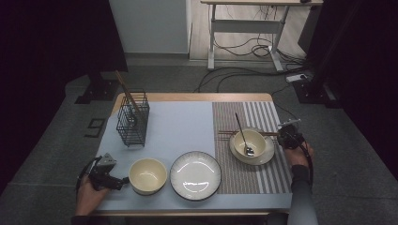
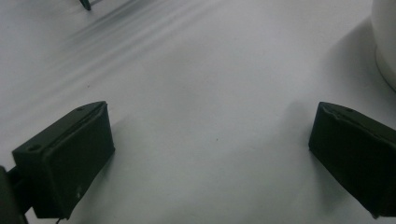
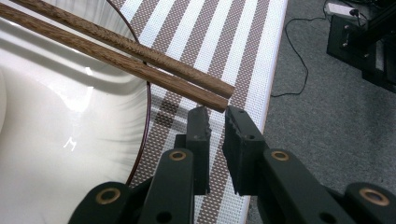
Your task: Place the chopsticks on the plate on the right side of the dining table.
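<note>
looks like a lab or studio set up for recording, not a home; black curtains (image 1: 42, 42) hang around, cables (image 1: 244, 49) trail over grey carpet (image 1: 356, 154), a height-adjustable desk (image 1: 248, 28) stands behind the laid table (image 1: 187, 97)

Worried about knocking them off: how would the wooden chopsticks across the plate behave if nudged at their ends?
The chopsticks look stiff and light, so would probably pivot or slide on the glossy plate rim. Being separate slim sticks, they may roll apart. The right gripper sits nearly shut at their tips.

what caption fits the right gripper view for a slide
Right claw, nearly shut and empty, just behind the ends of two chopsticks lying across a white plate on a striped mat.
</note>
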Demonstrator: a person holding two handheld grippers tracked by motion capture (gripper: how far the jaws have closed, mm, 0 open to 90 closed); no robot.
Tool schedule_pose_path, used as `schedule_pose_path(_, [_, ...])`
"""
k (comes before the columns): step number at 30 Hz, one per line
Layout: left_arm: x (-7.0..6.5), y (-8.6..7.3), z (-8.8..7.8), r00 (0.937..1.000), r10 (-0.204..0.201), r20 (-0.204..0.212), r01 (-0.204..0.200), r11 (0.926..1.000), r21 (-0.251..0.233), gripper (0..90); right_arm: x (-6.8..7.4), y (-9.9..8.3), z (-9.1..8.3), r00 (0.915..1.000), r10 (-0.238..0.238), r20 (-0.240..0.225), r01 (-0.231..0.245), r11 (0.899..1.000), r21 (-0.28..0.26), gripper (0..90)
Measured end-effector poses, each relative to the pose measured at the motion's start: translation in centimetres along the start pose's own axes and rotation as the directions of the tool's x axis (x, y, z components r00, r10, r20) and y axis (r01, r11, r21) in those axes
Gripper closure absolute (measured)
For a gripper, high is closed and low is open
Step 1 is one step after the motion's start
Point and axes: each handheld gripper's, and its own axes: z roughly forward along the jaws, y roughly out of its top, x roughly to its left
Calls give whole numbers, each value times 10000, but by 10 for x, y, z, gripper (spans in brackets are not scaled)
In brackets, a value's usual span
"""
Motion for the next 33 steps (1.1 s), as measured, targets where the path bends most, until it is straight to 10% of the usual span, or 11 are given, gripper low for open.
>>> schedule_pose_path(33, [0,0,0,10000,6,2,-6,10000,11,0,14,-19,-58,9971,469,-597,-530,9930,-1052,368])
